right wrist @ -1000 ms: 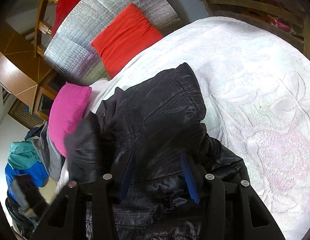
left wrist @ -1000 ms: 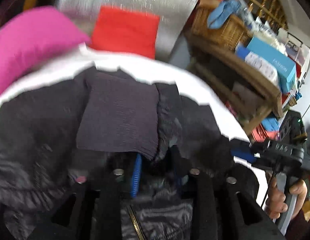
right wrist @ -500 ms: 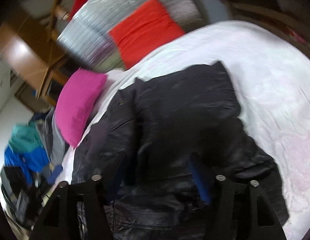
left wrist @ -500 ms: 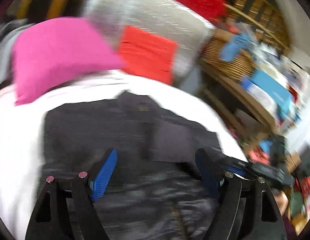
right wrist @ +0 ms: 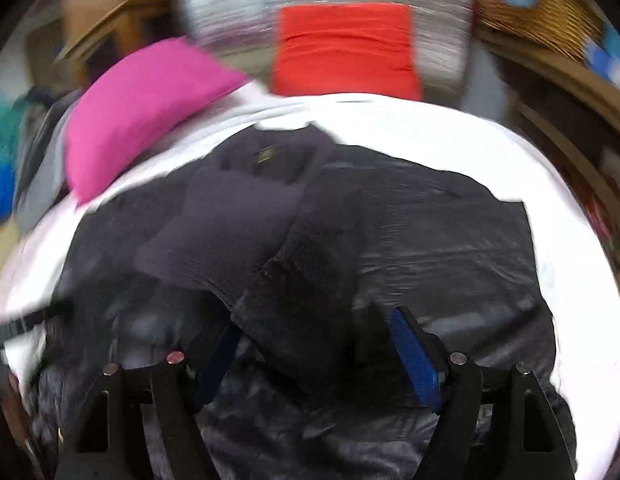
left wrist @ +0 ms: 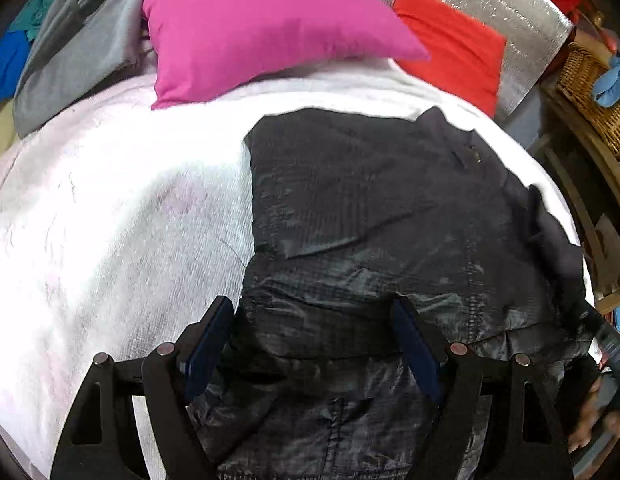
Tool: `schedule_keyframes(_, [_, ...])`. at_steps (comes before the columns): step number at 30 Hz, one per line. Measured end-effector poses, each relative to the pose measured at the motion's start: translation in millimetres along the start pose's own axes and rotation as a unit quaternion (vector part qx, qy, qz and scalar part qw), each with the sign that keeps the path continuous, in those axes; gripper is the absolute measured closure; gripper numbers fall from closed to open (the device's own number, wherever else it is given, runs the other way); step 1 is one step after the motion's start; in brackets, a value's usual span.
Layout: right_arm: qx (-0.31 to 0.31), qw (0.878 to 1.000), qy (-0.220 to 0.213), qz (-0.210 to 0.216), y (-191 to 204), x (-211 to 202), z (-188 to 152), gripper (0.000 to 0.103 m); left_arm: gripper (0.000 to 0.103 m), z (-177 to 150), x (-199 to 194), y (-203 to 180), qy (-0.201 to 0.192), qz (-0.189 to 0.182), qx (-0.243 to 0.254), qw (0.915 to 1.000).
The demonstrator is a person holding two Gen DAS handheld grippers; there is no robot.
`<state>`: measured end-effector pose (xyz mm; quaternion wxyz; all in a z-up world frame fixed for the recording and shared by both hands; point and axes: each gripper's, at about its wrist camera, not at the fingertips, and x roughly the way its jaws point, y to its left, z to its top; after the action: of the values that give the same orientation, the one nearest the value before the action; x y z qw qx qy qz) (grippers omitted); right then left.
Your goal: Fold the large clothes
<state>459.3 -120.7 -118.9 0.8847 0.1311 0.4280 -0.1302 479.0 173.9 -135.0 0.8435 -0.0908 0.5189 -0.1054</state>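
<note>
The shiny black quilted jacket (left wrist: 390, 220) lies spread on the white textured bedspread (left wrist: 110, 220), below the pink pillow (left wrist: 250, 28), so both the left gripper (left wrist: 312, 344) and right gripper (right wrist: 314, 352) hover wide open, empty, probably lining up a fold.

My left view is sharp and evenly lit, though the white bedspread (left wrist: 110, 208) glares nearly blown out. My right view smears with motion blur; both bend and darken at the rims.
</note>
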Motion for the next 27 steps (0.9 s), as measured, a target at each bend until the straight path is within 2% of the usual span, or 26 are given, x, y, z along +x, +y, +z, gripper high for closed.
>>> schedule_keyframes(2, [0.106,0.993,0.001,0.058,-39.4,-6.4,1.6,0.024,0.022,0.8,-1.5,5.3,0.001,-0.002,-0.007,1.0])
schedule_keyframes(4, [0.21,0.972,0.015,0.107,-78.9,-7.0,-5.1,0.024,0.022,2.3,0.9,5.6,0.002,-0.002,-0.009,1.0])
schedule_keyframes(6, [0.3,0.941,0.027,0.156,-119.5,-6.3,-19.1,0.024,0.022,1.9,4.0,6.1,0.007,-0.001,-0.015,0.9999])
schedule_keyframes(8, [0.339,0.921,0.028,0.192,-142.0,-8.3,-26.3,0.025,0.022,0.0,2.4,4.9,0.007,0.0,-0.016,0.9999])
schedule_keyframes(10, [0.355,0.907,0.025,0.226,-157.3,-11.1,-30.3,0.025,0.022,0.0,3.0,3.6,0.006,0.002,-0.013,0.9999])
schedule_keyframes(13, [0.363,0.898,0.024,0.249,-172.4,-9.5,-31.7,0.025,0.022,-0.1,6.0,3.9,0.007,0.005,-0.015,0.9999])
schedule_keyframes(17, [0.392,0.875,0.02,0.283,-188.0,6.5,-30.1,0.025,0.022,0.9,4.9,5.6,0.007,0.0,-0.019,0.9998])
schedule_keyframes(18, [0.389,0.875,0.022,0.288,-188.1,11.9,-27.3,0.028,0.022,1.3,4.0,7.6,0.007,-0.006,-0.024,0.9997])
schedule_keyframes(19, [0.385,0.88,0.024,0.279,-186.8,18.2,-22.6,0.042,0.022,1.7,3.1,9.5,0.006,-0.01,-0.028,0.9995])
schedule_keyframes(20, [0.379,0.886,0.028,0.264,-184.9,20.8,-20.7,0.051,0.022,2.2,2.5,12.5,0.006,-0.016,-0.035,0.9993])
schedule_keyframes(21, [0.375,0.893,0.036,0.248,-181.8,24.0,-19.6,0.067,0.022,2.6,2.5,16.6,0.008,-0.02,-0.043,0.9988])
schedule_keyframes(22, [0.373,0.896,0.041,0.239,-180.5,25.9,-17.3,0.078,0.022,3.0,2.9,18.9,0.009,-0.022,-0.047,0.9986])
schedule_keyframes(25, [0.368,0.902,0.032,0.223,-179.7,24.4,-15.0,0.09,0.022,3.7,5.9,26.7,0.016,-0.031,-0.062,0.9975])
schedule_keyframes(27, [0.356,0.91,0.011,0.212,-175.1,12.0,-11.6,0.09,0.022,4.6,5.4,30.0,0.015,-0.034,-0.068,0.997])
